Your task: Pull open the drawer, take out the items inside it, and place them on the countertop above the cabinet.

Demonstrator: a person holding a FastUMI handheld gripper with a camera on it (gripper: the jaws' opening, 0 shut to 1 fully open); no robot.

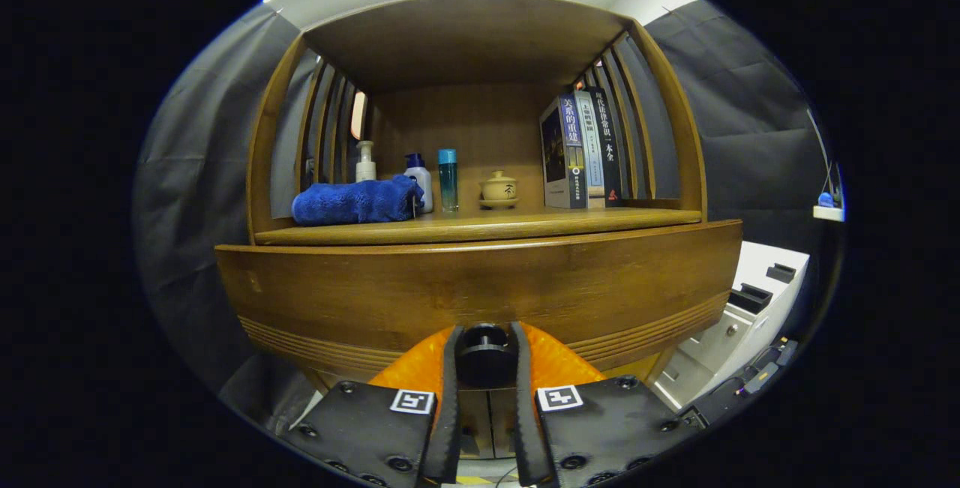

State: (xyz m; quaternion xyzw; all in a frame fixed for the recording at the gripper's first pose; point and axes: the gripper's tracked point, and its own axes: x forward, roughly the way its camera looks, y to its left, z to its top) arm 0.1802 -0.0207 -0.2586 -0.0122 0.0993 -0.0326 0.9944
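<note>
Gripper [484,357] closed on the knob [484,353] at the lower middle of the drawer [480,285]; drawer apparently shut, contents hidden. Tabletop [480,227] above holds towel [356,202], bottles. Risk: fingers slipping off the small round knob if pulled off-axis.

Brown wooden drawer [480,289], black knob [484,349], blue towel [356,202], teal bottle [448,179]

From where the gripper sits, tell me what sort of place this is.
Probably a mock home corner set up in a booth: a wooden cabinet with a shelf holding books, toiletry bottles and a folded blue towel. The gripper is closed on the dark drawer knob.
</note>
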